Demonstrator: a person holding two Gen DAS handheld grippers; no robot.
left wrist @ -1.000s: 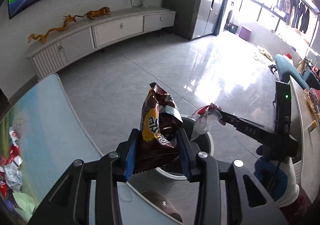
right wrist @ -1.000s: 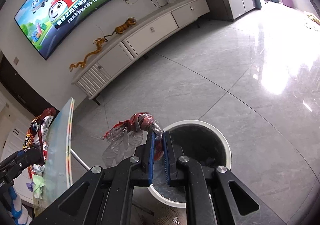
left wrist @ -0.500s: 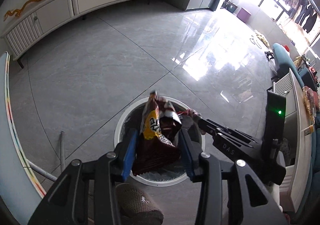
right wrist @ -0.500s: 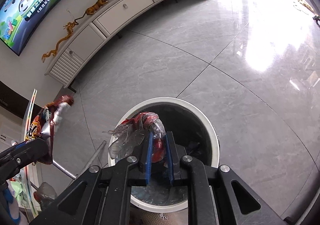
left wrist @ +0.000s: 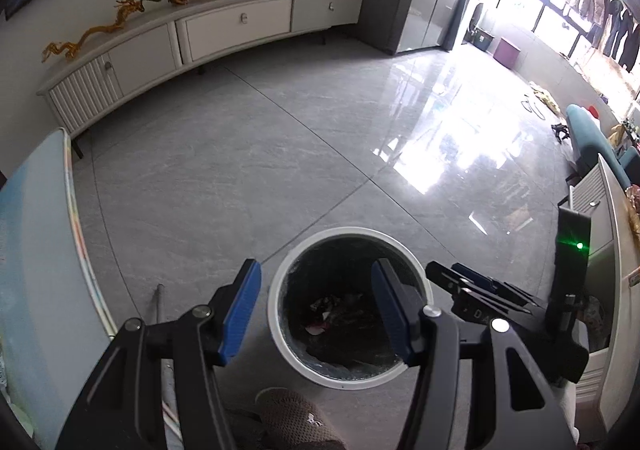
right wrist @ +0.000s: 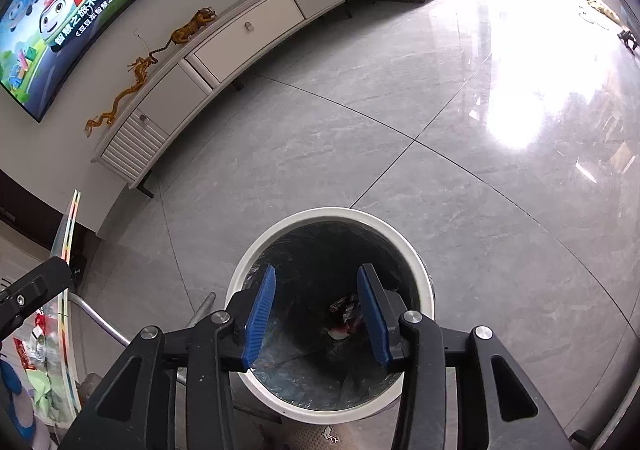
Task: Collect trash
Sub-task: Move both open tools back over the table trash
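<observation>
A round white trash bin (left wrist: 280,334) (right wrist: 420,278) with a dark liner stands on the grey floor below both grippers. Wrappers (left wrist: 332,314) (right wrist: 346,314) lie at its bottom. My left gripper (left wrist: 316,290) hangs over the bin's left side, its jaws opening with nothing between the blue pads. My right gripper (right wrist: 316,298) (left wrist: 448,278) hangs over the bin mouth, its jaws also opening and empty; in the left wrist view it reaches in from the right.
A table edge (left wrist: 76,234) (right wrist: 66,250) with a metal leg (right wrist: 96,316) runs on the left; more wrappers (right wrist: 28,346) lie on it. A foot in a brown shoe (left wrist: 296,422) stands just before the bin. A long TV cabinet (left wrist: 240,25) lines the far wall.
Both grippers have opened wide over the bin. The brown snack bag has dropped from the left one and the red and clear wrapper from the right one; both grippers have sunk lower.
</observation>
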